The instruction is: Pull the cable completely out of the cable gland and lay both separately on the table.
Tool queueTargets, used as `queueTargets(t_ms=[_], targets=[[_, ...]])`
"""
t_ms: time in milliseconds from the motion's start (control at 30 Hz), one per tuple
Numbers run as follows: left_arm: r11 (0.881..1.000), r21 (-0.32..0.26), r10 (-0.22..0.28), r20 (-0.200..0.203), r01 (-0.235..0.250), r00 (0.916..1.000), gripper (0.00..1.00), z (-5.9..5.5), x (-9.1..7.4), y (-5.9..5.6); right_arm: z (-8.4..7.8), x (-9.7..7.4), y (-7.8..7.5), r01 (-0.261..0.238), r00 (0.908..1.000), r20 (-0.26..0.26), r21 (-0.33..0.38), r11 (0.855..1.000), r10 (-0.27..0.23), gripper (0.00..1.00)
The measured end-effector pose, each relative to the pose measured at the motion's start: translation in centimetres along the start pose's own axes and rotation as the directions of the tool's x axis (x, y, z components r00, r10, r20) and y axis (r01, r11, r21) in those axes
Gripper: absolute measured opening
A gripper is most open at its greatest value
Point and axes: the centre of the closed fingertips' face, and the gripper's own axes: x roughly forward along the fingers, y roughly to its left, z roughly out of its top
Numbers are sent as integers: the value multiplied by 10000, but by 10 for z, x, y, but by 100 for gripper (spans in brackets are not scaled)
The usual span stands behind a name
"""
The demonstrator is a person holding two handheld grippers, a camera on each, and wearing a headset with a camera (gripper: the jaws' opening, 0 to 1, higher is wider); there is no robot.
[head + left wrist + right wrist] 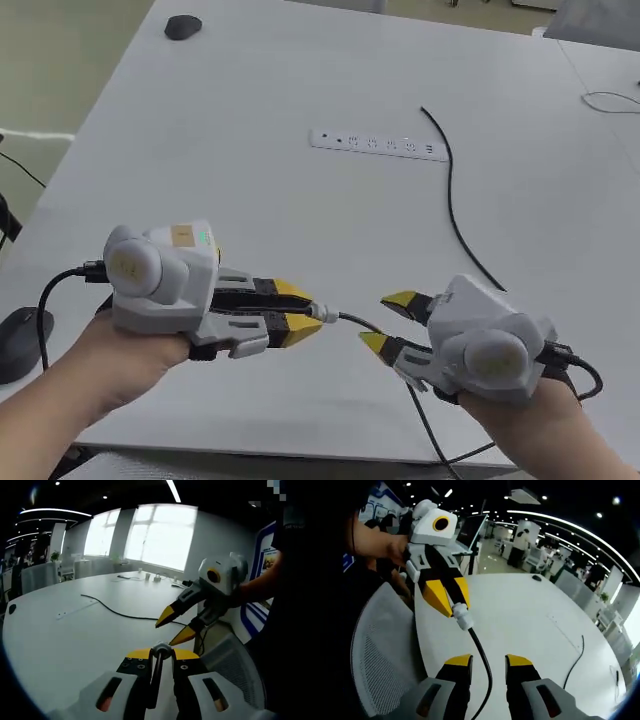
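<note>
Currently gland [320, 313], lower centre of head view, pinched in shut left gripper [303, 313], braced above table [300, 200]. Cable [352, 319] runs right between 2 parted jaws of right gripper [384, 320], unclamped; likely aligning to pull.

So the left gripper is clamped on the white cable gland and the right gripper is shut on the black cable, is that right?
Not quite. The right gripper is open: the right gripper view shows the black cable running between its spread jaws, unclamped. The left gripper is shut on the white cable gland, as you said.
</note>
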Motion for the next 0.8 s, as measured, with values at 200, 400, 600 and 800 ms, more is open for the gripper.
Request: queueTargets(t_ms=[200, 400, 600, 800], targets=[[10000, 20, -43, 51, 43, 10000, 15, 2, -1, -2, 8, 10, 12, -353, 9994, -30, -990, 9945, 351, 17], [10000, 42, -64, 59, 64, 10000, 15, 2, -1, -2, 14, 13, 12, -441, 9988, 160, -1080, 9932, 461, 9], [10000, -9, -89, 123, 90, 9999, 15, 4, -1, -3, 16, 13, 14, -579, 9977, 272, -1120, 9920, 613, 1], [9999, 20, -155, 80, 155, 9998, 15, 3, 0, -4, 15, 13, 15, -616, 9974, 290, -1306, 9895, 659, 0]])
